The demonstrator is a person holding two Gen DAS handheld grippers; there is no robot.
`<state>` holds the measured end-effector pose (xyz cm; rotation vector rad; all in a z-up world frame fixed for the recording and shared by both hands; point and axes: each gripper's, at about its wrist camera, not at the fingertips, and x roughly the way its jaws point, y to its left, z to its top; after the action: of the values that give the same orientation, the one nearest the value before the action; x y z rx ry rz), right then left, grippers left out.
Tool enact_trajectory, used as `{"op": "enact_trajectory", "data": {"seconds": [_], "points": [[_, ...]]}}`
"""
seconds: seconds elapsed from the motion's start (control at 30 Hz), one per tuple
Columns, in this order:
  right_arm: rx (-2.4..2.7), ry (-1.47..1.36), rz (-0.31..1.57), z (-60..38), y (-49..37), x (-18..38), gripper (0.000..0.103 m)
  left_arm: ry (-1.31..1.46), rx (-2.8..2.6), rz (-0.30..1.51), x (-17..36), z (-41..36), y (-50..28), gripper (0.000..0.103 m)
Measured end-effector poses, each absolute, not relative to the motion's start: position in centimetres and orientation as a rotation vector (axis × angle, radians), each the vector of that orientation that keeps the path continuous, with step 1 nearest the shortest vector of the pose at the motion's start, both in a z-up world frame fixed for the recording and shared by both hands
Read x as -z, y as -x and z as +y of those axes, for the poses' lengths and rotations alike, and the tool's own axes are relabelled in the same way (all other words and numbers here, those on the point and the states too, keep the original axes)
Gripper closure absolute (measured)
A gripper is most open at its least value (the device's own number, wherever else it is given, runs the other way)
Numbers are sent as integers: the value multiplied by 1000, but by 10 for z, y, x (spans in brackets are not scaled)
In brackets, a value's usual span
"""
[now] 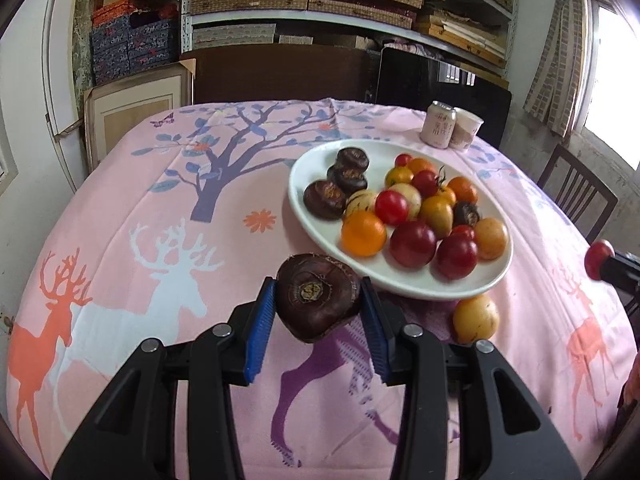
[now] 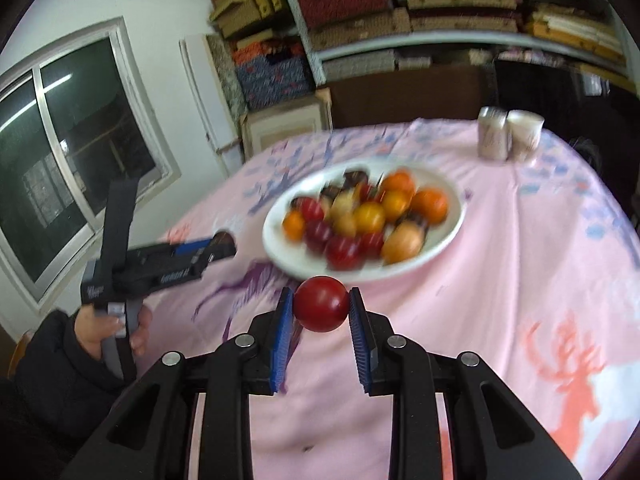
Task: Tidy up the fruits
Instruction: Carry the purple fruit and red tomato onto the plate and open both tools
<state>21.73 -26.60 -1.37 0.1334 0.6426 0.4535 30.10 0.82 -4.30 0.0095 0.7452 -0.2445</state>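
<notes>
My left gripper (image 1: 319, 300) is shut on a dark brown water chestnut (image 1: 316, 296), held above the pink cloth just in front of the white oval plate (image 1: 400, 280). The plate holds several red, orange and yellow tomatoes and three water chestnuts (image 1: 340, 184) at its left end. A yellow tomato (image 1: 476, 318) lies on the cloth beside the plate's near rim. My right gripper (image 2: 321, 308) is shut on a red tomato (image 2: 321, 308), raised before the plate (image 2: 292, 268). In the right wrist view the left gripper (image 2: 224, 246) reaches in from the left, held by a hand (image 2: 100, 336).
A can (image 1: 438, 124) and a paper cup (image 1: 466, 128) stand at the table's far right. Shelves of boxes fill the back wall. A wooden chair (image 1: 576, 196) stands at the right of the table. The deer-printed cloth (image 1: 160, 240) stretches left of the plate.
</notes>
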Motion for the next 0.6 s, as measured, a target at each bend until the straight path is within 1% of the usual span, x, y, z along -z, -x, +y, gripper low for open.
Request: {"op": "enact_trajectory", "data": {"seconds": [0.1,0.2,0.4,0.43,0.47,0.5,0.57,0.6], "points": [[-415,-136,580,-277,-243,-11,75,-4,272,772,31,-8,-323,62],[-391,-149,569,-277,-281,-18,75,-17,272,797,22,-30,-358,62],[-381,-150,598,-258,-343,8,74,13,285,855,26,-61,-418,62],[-381,-152,605,-256,-351,14,70,10,284,861,29,-66,-424,62],[-382,-154,613,-256,-358,22,59,14,284,859,30,-68,-428,60],[-378,-153,616,-257,-362,28,56,20,288,854,30,-69,-429,52],[-390,-157,633,-261,-364,37,56,31,279,826,29,-68,-425,42],[-390,-157,632,-264,-362,37,56,36,276,819,29,-66,-422,41]]}}
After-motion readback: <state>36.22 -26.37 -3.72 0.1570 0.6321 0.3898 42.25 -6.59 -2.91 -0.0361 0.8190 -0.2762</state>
